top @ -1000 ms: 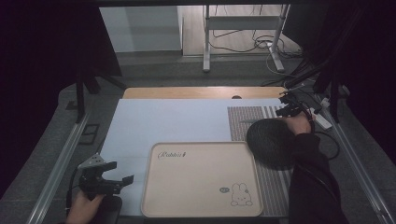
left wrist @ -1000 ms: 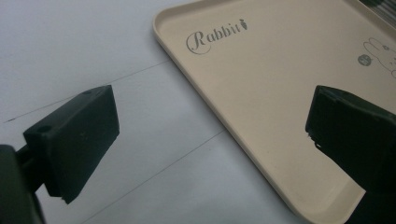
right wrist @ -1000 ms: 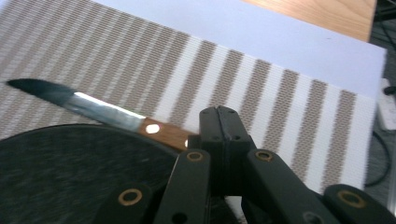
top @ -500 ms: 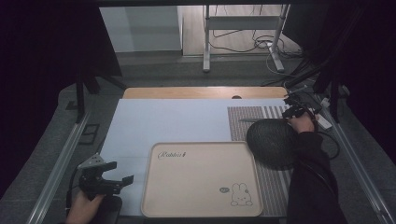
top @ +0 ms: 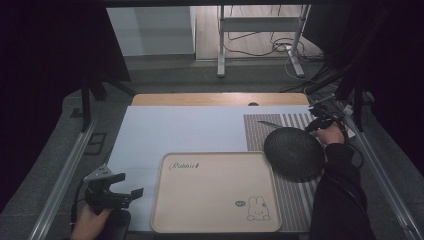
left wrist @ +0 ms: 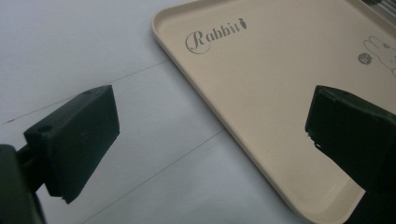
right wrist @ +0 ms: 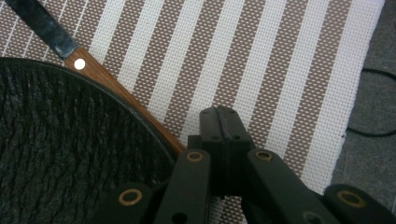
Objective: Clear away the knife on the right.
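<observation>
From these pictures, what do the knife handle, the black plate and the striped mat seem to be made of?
Knife handle: probably wood, reddish-brown, smooth, with a pale metal rivet.
Black plate: rough matte surface with wavy ridges, perhaps stoneware or cast iron; I cannot tell which.
Striped mat: woven, likely plastic mesh, its open weave visible.

- Right gripper [top: 320, 121] shifted a little toward the near side of the striped mat [top: 300, 125], off its far right corner and nearer the black plate [top: 294, 152].
- Also sunk slightly, now just beside the plate's far right rim.
- Hand behind it drawn in along the same line, now close against the plate's right edge.
- In the right gripper view, jaws pressed together over the mat beside the knife's [right wrist: 100, 79] wooden handle, where the plate rim overlaps it.
</observation>
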`<action>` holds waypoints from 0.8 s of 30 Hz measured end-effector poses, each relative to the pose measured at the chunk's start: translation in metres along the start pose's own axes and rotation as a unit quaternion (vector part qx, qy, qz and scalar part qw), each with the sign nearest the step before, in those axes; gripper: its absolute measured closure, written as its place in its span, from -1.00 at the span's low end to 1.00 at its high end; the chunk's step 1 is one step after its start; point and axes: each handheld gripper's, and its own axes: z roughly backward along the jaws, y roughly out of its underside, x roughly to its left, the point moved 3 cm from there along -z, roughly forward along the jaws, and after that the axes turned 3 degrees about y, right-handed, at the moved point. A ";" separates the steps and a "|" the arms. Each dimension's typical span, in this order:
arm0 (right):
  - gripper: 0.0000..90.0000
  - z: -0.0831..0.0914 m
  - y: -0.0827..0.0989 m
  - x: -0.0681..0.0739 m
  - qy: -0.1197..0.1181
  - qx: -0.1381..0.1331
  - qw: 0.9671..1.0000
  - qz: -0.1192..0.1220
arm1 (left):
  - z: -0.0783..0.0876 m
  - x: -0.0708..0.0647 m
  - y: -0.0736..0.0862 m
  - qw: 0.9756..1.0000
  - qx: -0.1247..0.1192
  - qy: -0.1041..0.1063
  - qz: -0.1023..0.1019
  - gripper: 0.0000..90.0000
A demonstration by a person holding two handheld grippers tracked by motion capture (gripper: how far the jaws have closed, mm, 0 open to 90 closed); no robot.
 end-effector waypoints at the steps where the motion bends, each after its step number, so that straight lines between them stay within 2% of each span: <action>1: 0.99 0.000 0.000 0.001 -0.003 0.005 1.000 -0.001 | 0.000 0.000 0.000 1.000 0.000 0.000 -0.001 -0.93; 6: 0.99 0.001 -0.002 0.003 -0.007 0.013 1.000 0.004 | 0.000 0.000 0.000 1.000 0.000 0.000 -0.001 -0.93; 8: 0.98 0.003 -0.004 0.004 0.001 0.004 1.000 0.004 | 0.000 0.000 0.000 1.000 0.001 -0.001 -0.001 -0.93; 9: 0.84 0.008 -0.008 0.004 0.006 -0.014 1.000 0.003 | 0.000 0.000 0.000 1.000 0.001 -0.001 -0.001 -0.93; 10: 0.84 0.008 -0.008 0.004 0.006 -0.014 1.000 0.003 | 0.000 0.000 0.000 1.000 0.001 -0.001 -0.001 -0.93; 11: 0.67 0.014 -0.012 0.007 0.008 -0.031 0.999 0.002 | 0.000 0.000 0.000 1.000 0.001 -0.001 -0.001 -0.93; 13: 0.44 0.017 -0.017 0.011 0.006 -0.044 0.999 0.002 | 0.000 0.000 0.000 1.000 0.001 -0.001 -0.002 -0.93; 14: 0.44 0.017 -0.017 0.011 0.006 -0.044 0.999 0.002 | 0.000 0.000 0.000 1.000 0.001 -0.001 -0.002 -0.93; 15: 0.11 0.018 -0.022 0.018 -0.005 -0.052 0.999 0.002 | 0.000 0.000 0.000 1.000 0.001 -0.001 -0.002 -0.93; 16: -0.05 0.018 -0.023 0.021 -0.009 -0.049 0.999 0.003 | 0.000 0.000 0.000 1.000 0.001 -0.001 -0.002 -0.93; 18: -0.40 0.014 -0.027 0.028 -0.002 -0.044 0.999 -0.001 | 0.000 0.000 0.000 1.000 0.002 -0.001 -0.002 -0.93; 20: -0.50 0.012 -0.031 0.035 -0.005 -0.047 0.999 0.006 | 0.000 0.000 0.000 1.000 0.001 -0.001 -0.002 -0.93; 22: -0.73 0.010 -0.035 0.041 -0.012 -0.051 0.999 0.013 | 0.000 0.000 0.000 1.000 0.001 0.000 -0.002 -0.93; 24: -0.91 0.006 -0.038 0.050 -0.008 -0.048 0.998 0.026 | 0.000 0.000 0.000 1.000 0.000 0.000 -0.002 -0.93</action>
